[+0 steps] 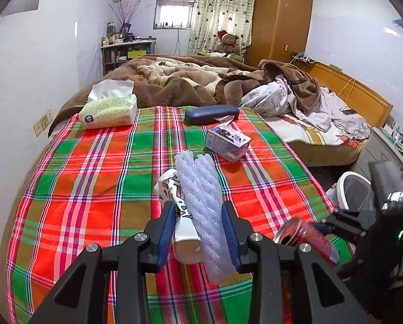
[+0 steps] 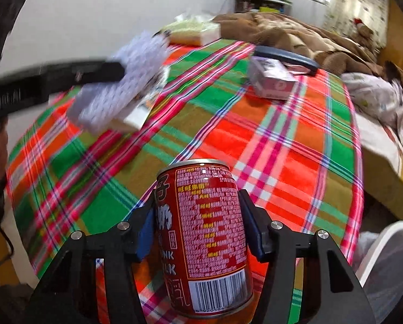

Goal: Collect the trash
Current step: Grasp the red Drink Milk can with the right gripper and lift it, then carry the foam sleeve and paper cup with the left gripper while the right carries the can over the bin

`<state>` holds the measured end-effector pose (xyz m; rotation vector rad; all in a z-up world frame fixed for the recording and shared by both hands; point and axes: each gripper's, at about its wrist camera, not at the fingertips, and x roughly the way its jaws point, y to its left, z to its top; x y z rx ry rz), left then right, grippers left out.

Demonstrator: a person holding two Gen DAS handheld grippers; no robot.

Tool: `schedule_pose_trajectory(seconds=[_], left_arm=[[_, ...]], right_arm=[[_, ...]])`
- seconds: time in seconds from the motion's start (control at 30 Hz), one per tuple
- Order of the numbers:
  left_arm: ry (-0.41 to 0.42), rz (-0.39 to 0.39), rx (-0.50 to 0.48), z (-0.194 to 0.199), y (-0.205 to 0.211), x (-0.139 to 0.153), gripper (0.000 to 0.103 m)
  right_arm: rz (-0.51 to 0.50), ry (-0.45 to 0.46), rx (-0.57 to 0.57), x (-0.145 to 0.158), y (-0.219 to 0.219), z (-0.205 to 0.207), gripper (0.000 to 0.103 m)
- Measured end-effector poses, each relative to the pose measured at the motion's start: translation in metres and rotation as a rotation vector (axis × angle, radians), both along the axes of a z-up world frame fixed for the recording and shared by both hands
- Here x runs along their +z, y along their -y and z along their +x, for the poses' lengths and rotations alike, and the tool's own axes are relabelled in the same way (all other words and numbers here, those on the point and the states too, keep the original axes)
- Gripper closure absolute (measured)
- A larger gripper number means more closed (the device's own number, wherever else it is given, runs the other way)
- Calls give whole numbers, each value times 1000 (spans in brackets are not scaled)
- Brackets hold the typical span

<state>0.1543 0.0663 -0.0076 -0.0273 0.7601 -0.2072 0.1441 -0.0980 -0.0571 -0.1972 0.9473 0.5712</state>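
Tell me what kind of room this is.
Most likely a lived-in bedroom: a bed with a rumpled brown blanket, a tall wooden wardrobe in the corner, and a teddy bear by the curtained window.

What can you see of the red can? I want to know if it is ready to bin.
The red can is a small metal drink can with white print, a barcode near its base and a silver rim. It sits between the blue pads of the right gripper, which is closed on its sides, held above the plaid cloth. The left wrist view shows it tilted. Nothing else touches it. Whether it is empty cannot be told.
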Motion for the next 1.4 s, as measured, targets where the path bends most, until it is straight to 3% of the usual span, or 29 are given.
schedule_pose_trajectory(seconds=[0.2, 0.3, 0.37, 0.43, 0.5, 0.6, 0.77, 0.87, 1.07, 1.4], left_arm=[[-68, 6, 14, -1, -2, -26, 66], [-84, 10, 25, -3, -8, -31, 58], [-56, 59, 51, -9, -8, -26, 46], [4, 123, 63, -18, -7, -18, 40], [36, 144, 94, -24, -8, -9, 40], [40, 112, 60, -28, -4, -5, 40], [-36, 118, 57, -15, 7, -26, 58], [-70, 159, 77, -7, 12, -39, 62], [-64, 189, 90, -7, 18, -41, 77], [19, 119, 24, -26, 34, -1, 78]], right_arm=[[-6, -5, -22, -3, -4, -9, 46], [-4, -12, -26, -4, -4, -8, 46], [2, -15, -33, -4, -3, -7, 46], [2, -16, -40, -5, -2, -6, 46], [10, -15, -49, -3, 0, -6, 46], [29, -12, -54, -1, 1, -7, 46], [45, -5, -70, 0, 3, -8, 46], [53, -5, -77, 1, 7, -8, 46], [75, 7, -91, 6, 14, -9, 47], [126, 50, -126, 22, 29, -15, 48]])
